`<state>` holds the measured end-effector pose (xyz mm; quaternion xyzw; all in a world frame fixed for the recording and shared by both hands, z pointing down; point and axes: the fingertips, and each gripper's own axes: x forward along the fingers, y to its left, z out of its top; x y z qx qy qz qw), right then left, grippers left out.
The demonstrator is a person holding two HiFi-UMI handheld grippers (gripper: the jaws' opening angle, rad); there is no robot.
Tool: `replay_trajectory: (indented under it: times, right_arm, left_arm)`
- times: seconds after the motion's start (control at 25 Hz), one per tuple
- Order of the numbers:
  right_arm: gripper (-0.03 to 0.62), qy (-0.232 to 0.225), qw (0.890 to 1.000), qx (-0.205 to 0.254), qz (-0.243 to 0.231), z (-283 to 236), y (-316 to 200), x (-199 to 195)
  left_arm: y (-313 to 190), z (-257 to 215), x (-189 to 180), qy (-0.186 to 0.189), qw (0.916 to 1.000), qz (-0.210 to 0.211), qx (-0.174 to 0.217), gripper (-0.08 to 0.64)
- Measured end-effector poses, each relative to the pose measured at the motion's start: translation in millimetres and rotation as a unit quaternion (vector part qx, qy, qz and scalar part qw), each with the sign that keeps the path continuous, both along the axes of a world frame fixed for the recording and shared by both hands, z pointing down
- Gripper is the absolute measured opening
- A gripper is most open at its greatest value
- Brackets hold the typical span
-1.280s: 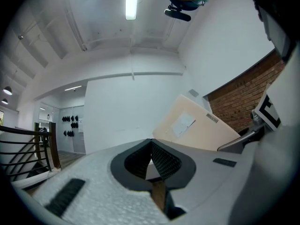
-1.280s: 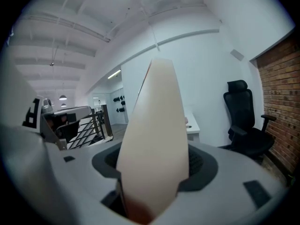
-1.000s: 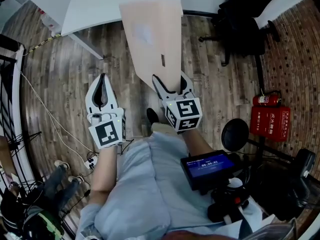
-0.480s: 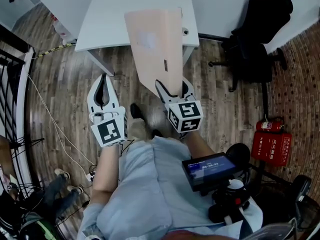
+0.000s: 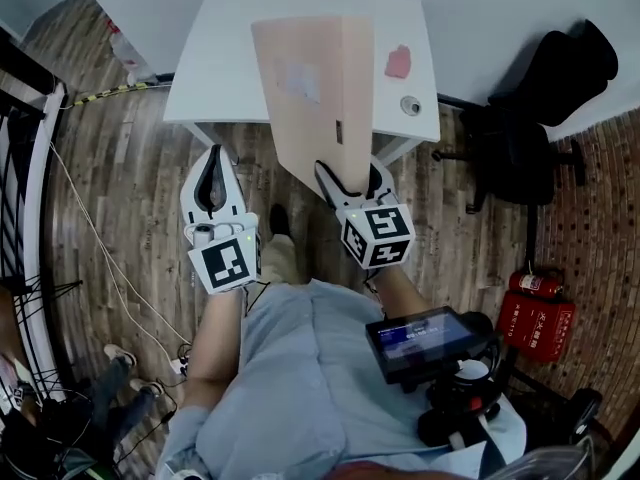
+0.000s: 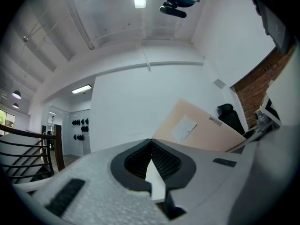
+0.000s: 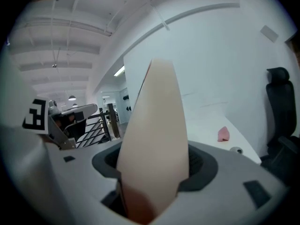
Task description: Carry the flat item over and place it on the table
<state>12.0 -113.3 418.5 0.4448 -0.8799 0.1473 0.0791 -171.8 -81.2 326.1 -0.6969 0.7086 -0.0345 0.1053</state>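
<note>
Since the earlier frames the person has walked closer to the table (image 5: 225, 48), which now fills the top of the head view. The flat item (image 5: 310, 78), which was over the wooden floor (image 5: 120, 198), now reaches over the table's near edge. So the step in hand is, I judge, the end of the carry; the placing is not yet done. On the left, the left gripper (image 5: 212, 154) is held in front of the body and points forward, with its jaws together and nothing between them; it takes no part in the hold. To the right of it, the right gripper (image 5: 350, 176) is held at about the same height, also pointing forward. Its jaws are closed on the near edge of the flat item, a pale beige sheet that rises from the jaws and leans away toward the table. It seems to be in the air, not resting on the table top. The next move calls for bringing the right gripper forward and down until the sheet lies flat on the bare middle of the table, and only then parting the jaws. Further right on the table lie a pink thing (image 5: 398, 61) and a small round thing (image 5: 411, 105); the sheet should come down to the left of them.
</note>
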Motion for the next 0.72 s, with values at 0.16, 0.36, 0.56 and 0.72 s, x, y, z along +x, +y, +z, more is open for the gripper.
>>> replay_trajectory:
  times: [0.16, 0.36, 0.56, 0.72]
  right_arm:
    - [0.296, -0.005, 1.0, -0.024, -0.015, 6.2, -54.1, -51.3]
    - [0.296, -0.016, 0.999, -0.038, -0.026, 2.9, -118.5, -107.3]
    - [0.296, -0.038, 0.997, -0.059, -0.029, 1.6, -163.1, -147.1]
    - [0.298, -0.055, 0.996, -0.063, -0.033, -6.7, -190.4, -167.4]
  left_arm:
    - [-58.0, 11.1, -46.7, 0.013, 0.9998, -0.002, -0.012, 0.008]
    - [-124.9, 5.5, -100.7, 0.015, 0.9998, -0.011, -0.011, 0.008]
    - [-175.9, -6.9, -132.0, -0.002, 1.0, -0.002, -0.004, 0.008]
    - [-204.6, -21.1, -143.6, -0.014, 0.9999, 0.005, 0.008, 0.008]
